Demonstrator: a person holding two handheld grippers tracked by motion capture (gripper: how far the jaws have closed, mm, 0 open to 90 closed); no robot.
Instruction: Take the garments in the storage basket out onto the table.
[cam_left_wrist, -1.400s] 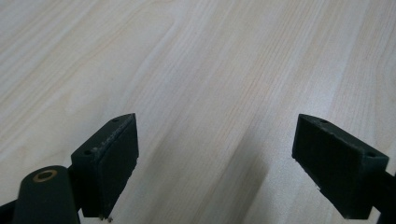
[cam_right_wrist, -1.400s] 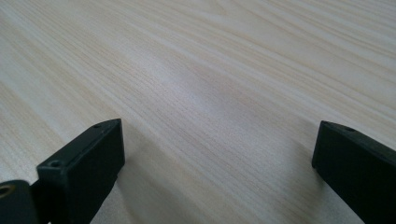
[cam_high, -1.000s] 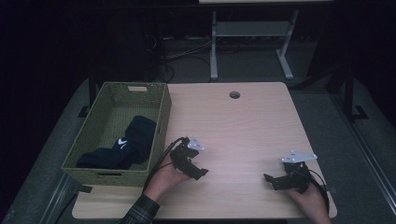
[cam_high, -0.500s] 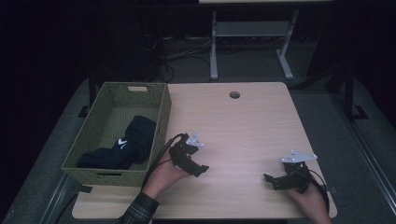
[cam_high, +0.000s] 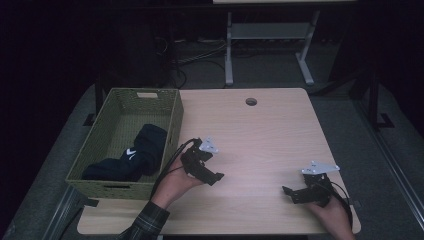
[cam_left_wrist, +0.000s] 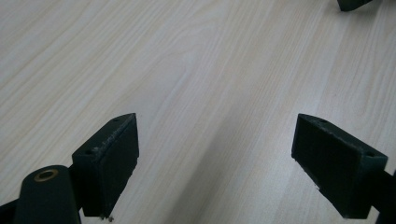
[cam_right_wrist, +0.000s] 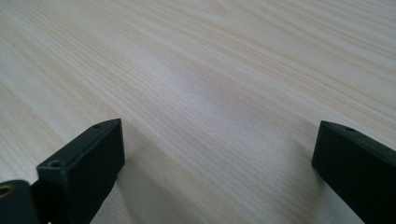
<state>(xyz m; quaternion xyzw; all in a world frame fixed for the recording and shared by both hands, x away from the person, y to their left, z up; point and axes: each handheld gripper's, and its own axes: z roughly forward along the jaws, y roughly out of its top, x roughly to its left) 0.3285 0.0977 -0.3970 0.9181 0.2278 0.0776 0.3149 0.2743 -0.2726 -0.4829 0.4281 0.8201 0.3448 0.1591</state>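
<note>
My left gripper (cam_high: 216, 176) sits low over the light wood table (cam_high: 260, 135), just right of the basket, held by a hand with a plaid sleeve. In the left gripper view its jaws (cam_left_wrist: 215, 135) stand wide open with bare wood between them. My right gripper (cam_high: 288, 192) rests near the table's front right corner, jaws pointing left. The right gripper view shows it (cam_right_wrist: 217, 140) open too, with nothing between the black fingers (cam_right_wrist: 88, 158). The tip of the other gripper (cam_left_wrist: 355, 3) peeks in at the top right of the left gripper view.
A green woven basket (cam_high: 170, 125) stands at the table's left side with dark folded clothing (cam_high: 135, 152) inside. A round cable hole (cam_high: 251, 101) sits near the far edge. A metal stand (cam_high: 270, 45) and cables lie on the dark floor beyond.
My left gripper has shifted slightly away from the person, staying beside the basket. The right gripper has not moved.
</note>
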